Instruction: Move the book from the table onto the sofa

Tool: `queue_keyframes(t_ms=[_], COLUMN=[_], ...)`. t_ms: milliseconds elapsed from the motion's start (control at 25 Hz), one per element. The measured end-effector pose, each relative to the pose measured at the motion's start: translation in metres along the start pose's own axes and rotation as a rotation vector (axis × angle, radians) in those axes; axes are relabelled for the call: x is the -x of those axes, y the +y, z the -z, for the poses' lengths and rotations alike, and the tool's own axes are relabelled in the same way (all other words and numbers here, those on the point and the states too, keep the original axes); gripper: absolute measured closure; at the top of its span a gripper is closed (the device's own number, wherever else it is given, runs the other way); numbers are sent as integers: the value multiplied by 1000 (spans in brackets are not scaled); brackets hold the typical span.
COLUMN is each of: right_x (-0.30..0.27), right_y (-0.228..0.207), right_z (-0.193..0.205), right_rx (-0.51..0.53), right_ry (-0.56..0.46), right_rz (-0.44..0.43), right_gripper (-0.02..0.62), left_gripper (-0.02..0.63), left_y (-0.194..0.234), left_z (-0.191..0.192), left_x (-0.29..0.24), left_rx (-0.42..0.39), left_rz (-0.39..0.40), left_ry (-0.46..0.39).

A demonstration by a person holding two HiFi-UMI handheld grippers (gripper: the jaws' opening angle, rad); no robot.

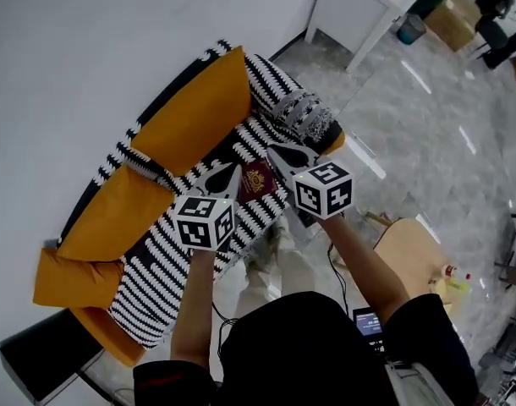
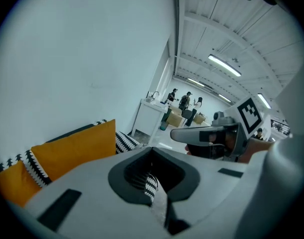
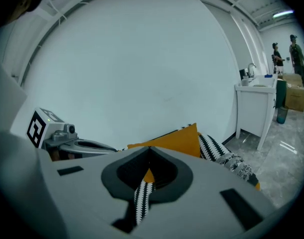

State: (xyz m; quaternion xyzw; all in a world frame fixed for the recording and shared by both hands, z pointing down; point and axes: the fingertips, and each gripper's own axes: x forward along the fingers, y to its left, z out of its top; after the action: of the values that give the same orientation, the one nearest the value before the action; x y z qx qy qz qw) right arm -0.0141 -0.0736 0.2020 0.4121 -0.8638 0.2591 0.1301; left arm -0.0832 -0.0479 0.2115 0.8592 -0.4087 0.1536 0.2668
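Book (image 1: 258, 179) lay flat on the sofa (image 1: 161, 269) seat | left tongs (image 1: 222, 176) and right tongs (image 1: 289, 156) both shut, empty, above it | tip: pull clear, don't nudge it.

We are wearing a black short-sleeved top (image 1: 292, 345) and pale trousers (image 1: 271, 269). The left gripper (image 1: 228, 173) and right gripper (image 1: 279, 152) are showing light grey shells with dark teardrop-shaped recesses round the jaws. The left cube (image 1: 204, 221) and right cube (image 1: 324, 189) are showing white faces printed with black square markers. A thin black cable (image 1: 336, 265) is trailing down to the waist, where a small screen (image 1: 368, 320) is glowing.
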Motion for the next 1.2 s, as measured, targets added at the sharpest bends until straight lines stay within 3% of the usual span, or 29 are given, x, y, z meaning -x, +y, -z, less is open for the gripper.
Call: queue_keyframes(t_ms=[520,800,1200], right_x=[54,81,128], right_y=[81,122,161], right_z=[-45,-46,-55], right_rx=[134,186,249], right_ry=[-163,-220,-293], right_rz=[11,39,55], right_gripper=[578,578,578], left_gripper=[589,589,589], left_y=[-38,-61,-98], left_z=[-24,-28,-37], left_x=[80,119,152], left_rx=[-99,-157,-239], left_rz=[55,127,148], left_ry=[-86,-149,-205])
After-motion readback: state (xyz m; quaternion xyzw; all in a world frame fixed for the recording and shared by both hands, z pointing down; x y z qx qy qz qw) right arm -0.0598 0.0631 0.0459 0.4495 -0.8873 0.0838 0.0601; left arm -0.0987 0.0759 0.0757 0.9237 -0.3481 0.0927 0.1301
